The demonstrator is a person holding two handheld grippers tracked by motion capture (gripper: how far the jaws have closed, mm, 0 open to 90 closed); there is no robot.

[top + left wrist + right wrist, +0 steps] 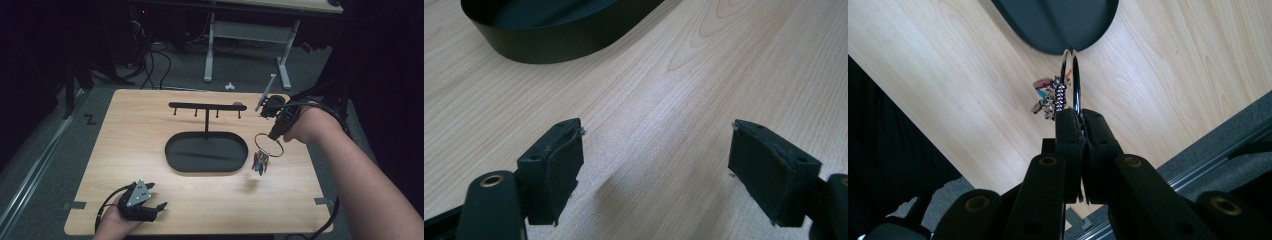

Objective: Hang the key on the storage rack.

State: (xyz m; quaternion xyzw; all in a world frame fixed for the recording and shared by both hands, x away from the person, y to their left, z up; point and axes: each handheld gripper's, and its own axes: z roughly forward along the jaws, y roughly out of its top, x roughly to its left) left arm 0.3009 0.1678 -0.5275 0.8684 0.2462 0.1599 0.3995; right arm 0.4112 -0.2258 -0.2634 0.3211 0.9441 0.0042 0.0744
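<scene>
A pale wooden table (150,150) stood on grey carpet in a dark room, with a white-legged desk (245,45) behind it. The right gripper (276,134) hung above the table's right side, jaws clamped on a metal key ring (268,145) whose keys (260,162) dangled just right of the black hook stand (207,150). The left gripper (161,206) rested near the front edge, jaws wide apart, holding nothing
</scene>
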